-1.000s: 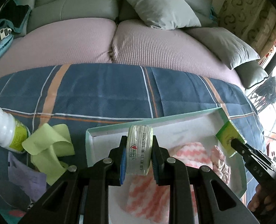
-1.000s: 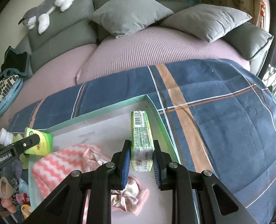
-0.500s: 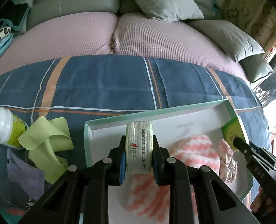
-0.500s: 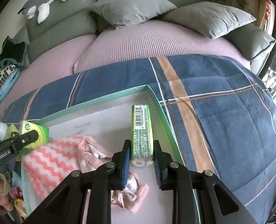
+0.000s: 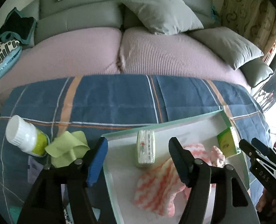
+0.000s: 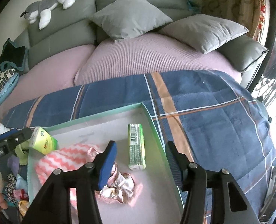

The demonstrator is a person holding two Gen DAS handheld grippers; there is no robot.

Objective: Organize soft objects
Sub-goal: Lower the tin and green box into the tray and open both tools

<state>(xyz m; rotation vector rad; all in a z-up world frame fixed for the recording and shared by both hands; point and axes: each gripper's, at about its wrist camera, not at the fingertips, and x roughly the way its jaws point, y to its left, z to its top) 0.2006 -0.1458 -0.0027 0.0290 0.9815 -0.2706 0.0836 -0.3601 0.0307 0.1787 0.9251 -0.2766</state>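
A mint-rimmed white tray (image 5: 175, 123) lies on the blue plaid blanket. My left gripper (image 5: 138, 139) hovers over its left end, its jaws opening. A white tissue pack (image 5: 146, 146) lies on the tray floor between them, clear of both pads. My right gripper (image 6: 140, 142) is over the tray's right side, its jaws opening too. Between them, untouched, a green tissue pack (image 6: 136, 146) lies flat by the tray wall (image 6: 154, 125). A pink-and-white striped cloth (image 6: 67, 160) and a pale scrunchie (image 6: 119, 186) also rest in the tray.
Left of the tray stand a white bottle (image 5: 26, 138) with a green label, a light green cloth (image 5: 67, 147) and a purple cloth (image 5: 33, 168). Several small items lie at the lower left (image 6: 13, 186). Behind are pink cushions, grey pillows (image 6: 130, 16) and a plush toy (image 6: 48, 5).
Both grippers were shut on their tissue packs; now both have spread their jaws and lifted slightly, and the packs lie loose in the tray.
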